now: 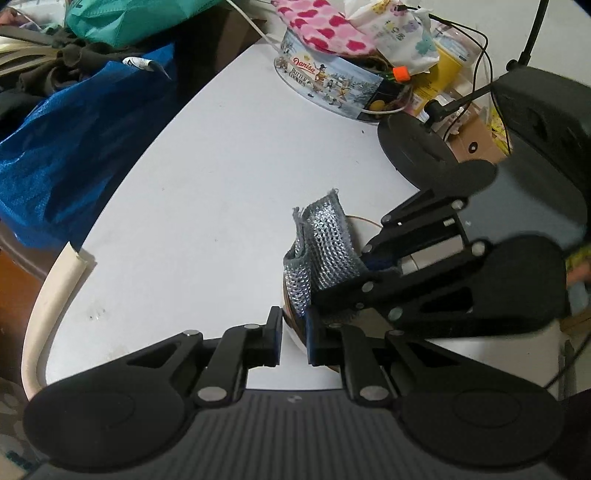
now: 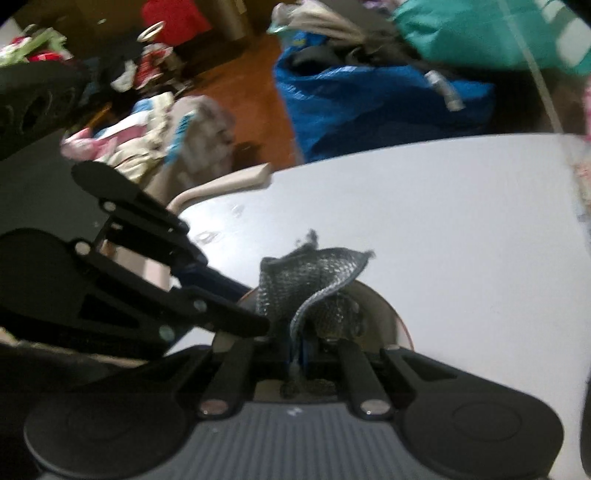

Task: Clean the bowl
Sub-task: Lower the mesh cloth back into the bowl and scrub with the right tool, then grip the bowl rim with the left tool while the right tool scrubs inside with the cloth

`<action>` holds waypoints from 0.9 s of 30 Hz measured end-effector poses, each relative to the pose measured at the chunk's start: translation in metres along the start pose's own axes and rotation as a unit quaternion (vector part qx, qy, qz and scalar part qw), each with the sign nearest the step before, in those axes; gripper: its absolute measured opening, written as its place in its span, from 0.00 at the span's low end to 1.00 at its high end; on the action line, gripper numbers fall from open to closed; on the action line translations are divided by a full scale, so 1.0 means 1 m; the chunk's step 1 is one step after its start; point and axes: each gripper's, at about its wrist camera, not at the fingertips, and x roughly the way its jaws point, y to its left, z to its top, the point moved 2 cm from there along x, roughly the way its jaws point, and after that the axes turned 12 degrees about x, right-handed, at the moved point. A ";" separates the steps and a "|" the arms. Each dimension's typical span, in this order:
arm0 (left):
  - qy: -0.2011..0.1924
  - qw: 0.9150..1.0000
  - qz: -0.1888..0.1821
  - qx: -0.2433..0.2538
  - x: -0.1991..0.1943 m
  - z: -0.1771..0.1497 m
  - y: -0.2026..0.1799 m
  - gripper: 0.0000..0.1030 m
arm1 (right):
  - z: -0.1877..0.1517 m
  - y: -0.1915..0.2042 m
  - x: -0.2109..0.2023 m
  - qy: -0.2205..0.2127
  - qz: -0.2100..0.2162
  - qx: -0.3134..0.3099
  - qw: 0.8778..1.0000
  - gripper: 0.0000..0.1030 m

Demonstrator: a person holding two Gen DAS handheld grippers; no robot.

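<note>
Nearest the left camera, the left gripper [image 1: 294, 341] has its jaws clamped on the near rim of the bowl [image 1: 291, 325]. From the right, the right gripper [image 2: 297, 349] pinches the silver scrubbing cloth [image 1: 321, 251], which seems to dip inside the bowl on the white table [image 1: 207, 192].

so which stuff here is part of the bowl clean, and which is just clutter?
In the job:
bowl, rim clamped by left tool
silver mesh scrubbing cloth, held by right tool

Just lying about:
Danisa cookie tin
blue bag
pink heart cloth
teal bag
</note>
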 end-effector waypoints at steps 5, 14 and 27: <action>0.003 1.000 0.012 -0.004 0.003 0.000 -0.002 0.07 | 0.002 -0.005 -0.002 0.073 0.059 -0.033 0.995 0.06; 0.012 1.000 0.020 0.009 0.008 0.000 -0.011 0.06 | -0.012 0.025 0.003 0.163 0.043 -0.120 0.978 0.06; 0.016 0.998 0.030 0.048 0.009 0.001 -0.016 0.06 | -0.005 0.041 -0.015 -0.029 -0.145 -0.052 0.988 0.06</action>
